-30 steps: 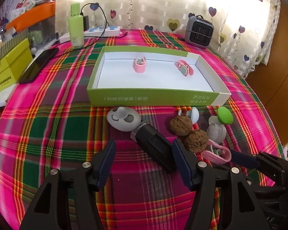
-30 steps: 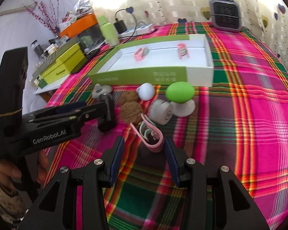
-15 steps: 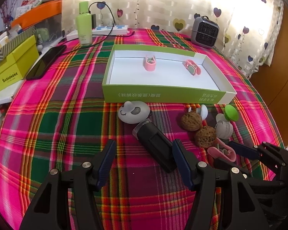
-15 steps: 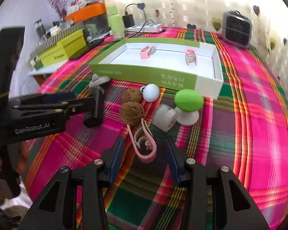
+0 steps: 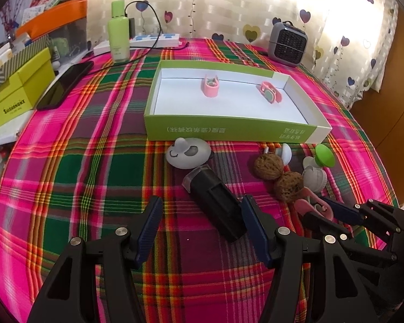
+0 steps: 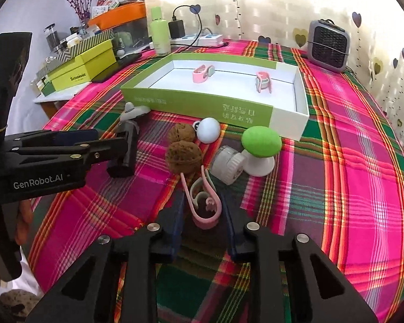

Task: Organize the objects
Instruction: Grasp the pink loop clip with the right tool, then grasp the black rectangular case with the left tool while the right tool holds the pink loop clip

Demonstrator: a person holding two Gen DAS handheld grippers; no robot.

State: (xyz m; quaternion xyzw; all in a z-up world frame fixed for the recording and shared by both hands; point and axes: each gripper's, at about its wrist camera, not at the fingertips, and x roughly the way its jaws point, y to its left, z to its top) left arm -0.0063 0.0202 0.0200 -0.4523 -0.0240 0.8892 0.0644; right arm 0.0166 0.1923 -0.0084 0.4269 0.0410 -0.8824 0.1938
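A green-walled white box point(image 5: 229, 132) point(image 6: 175, 99) holds two pink clips point(image 5: 210, 87) point(image 5: 270, 92). In front of it lie a grey panda-face piece point(image 5: 188, 153), a black block point(image 5: 215, 204) point(image 6: 125, 148), two walnuts point(image 6: 184, 156), a white ball point(image 6: 208, 130), a green-capped white stand point(image 6: 260, 141) and a white round piece point(image 6: 227, 164). My left gripper point(image 5: 200, 215) is open, with the black block's near end beside its right finger. My right gripper point(image 6: 203, 210) stands around a pink clip point(image 6: 203, 204), its jaws close on both sides of it; contact is unclear.
A grey heater point(image 5: 288, 43) stands at the back right. A green bottle point(image 5: 118, 40), a power strip point(image 5: 153, 39), a phone point(image 5: 64, 84) and yellow boxes point(image 5: 16, 91) are at the back left. The plaid table edge drops off at the right.
My left gripper has drawn back from the black block. My right gripper has moved forward around the pink clip and its jaws have narrowed.
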